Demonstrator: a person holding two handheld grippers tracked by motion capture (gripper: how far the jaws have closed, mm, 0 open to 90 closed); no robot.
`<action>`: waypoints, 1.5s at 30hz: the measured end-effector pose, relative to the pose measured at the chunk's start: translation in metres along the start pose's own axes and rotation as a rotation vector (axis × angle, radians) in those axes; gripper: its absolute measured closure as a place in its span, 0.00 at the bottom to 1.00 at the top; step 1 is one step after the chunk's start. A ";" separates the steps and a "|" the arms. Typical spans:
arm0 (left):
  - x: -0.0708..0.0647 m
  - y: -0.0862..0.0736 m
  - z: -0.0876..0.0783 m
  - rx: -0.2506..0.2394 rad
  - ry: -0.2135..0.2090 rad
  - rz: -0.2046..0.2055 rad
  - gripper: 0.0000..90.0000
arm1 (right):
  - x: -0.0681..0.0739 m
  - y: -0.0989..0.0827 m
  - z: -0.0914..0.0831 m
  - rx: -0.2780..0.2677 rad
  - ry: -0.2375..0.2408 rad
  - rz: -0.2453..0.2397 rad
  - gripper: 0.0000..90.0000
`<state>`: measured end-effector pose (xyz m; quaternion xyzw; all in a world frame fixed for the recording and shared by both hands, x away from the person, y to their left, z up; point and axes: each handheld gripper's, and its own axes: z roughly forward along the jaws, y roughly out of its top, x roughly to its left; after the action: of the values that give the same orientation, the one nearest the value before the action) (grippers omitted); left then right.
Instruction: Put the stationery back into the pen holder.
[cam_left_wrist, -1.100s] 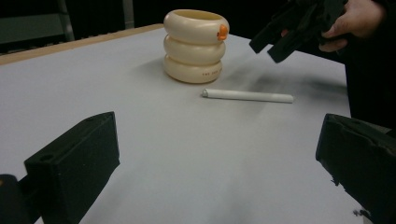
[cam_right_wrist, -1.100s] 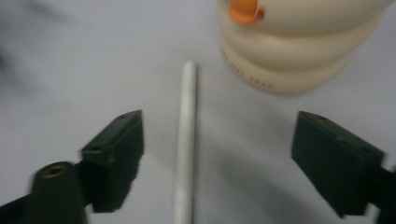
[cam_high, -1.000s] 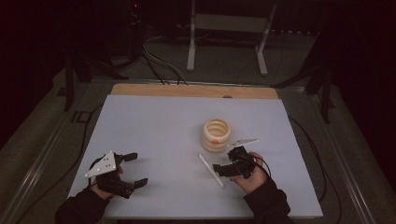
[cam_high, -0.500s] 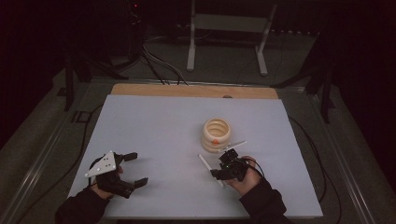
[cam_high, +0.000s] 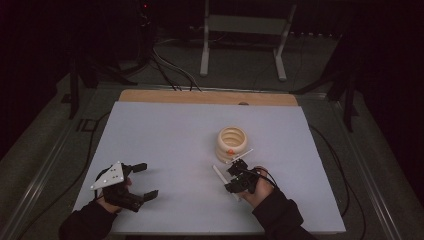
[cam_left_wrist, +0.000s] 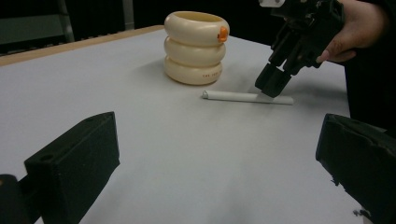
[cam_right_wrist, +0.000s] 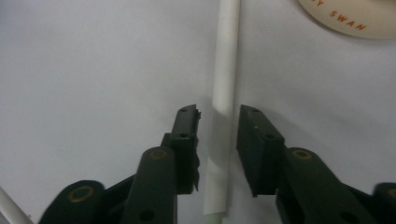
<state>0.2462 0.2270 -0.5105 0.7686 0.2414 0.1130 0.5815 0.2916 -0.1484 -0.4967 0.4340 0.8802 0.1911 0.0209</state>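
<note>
A thin white stick (cam_high: 225, 181) lies flat on the white table (cam_high: 165, 135), just in front of a cream stack of three rings (cam_high: 232, 142) with an orange mark. My right gripper (cam_high: 231, 177) points down over the stick. Its jaws have just been closing, and in the right gripper view (cam_right_wrist: 218, 116) the stick (cam_right_wrist: 226, 56) runs between the two pads with a narrow gap on each side. My left gripper (cam_high: 146, 180) rests near the front left, wide open and holding nothing. Its view shows the stick (cam_left_wrist: 233, 97), the rings (cam_left_wrist: 195, 46) and the right gripper (cam_left_wrist: 273, 84).
A wooden strip (cam_high: 207, 97) borders the table's far edge. Behind it stand a metal frame (cam_high: 240, 25) and dark cables (cam_high: 170, 70) on the floor. White tabletop stretches between the two hands and towards the back left.
The right gripper has shifted left and slightly down onto the stick, and its jaws have narrowed around it. The left gripper has not moved.
</note>
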 end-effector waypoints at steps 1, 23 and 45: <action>0.000 0.000 0.000 -0.001 0.000 -0.001 0.00 | 0.000 0.001 0.001 0.008 0.002 -0.003 0.76; -0.001 0.000 0.002 0.003 -0.004 -0.002 0.00 | 0.011 0.011 0.015 0.140 -0.090 -0.142 0.88; -0.001 0.020 0.020 -0.008 -0.063 -0.059 0.00 | -0.016 -0.003 -0.009 -0.198 0.180 -0.149 0.88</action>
<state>0.2586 0.2058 -0.4974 0.7621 0.2453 0.0725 0.5948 0.2970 -0.1653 -0.4913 0.3445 0.8851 0.3130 -0.0011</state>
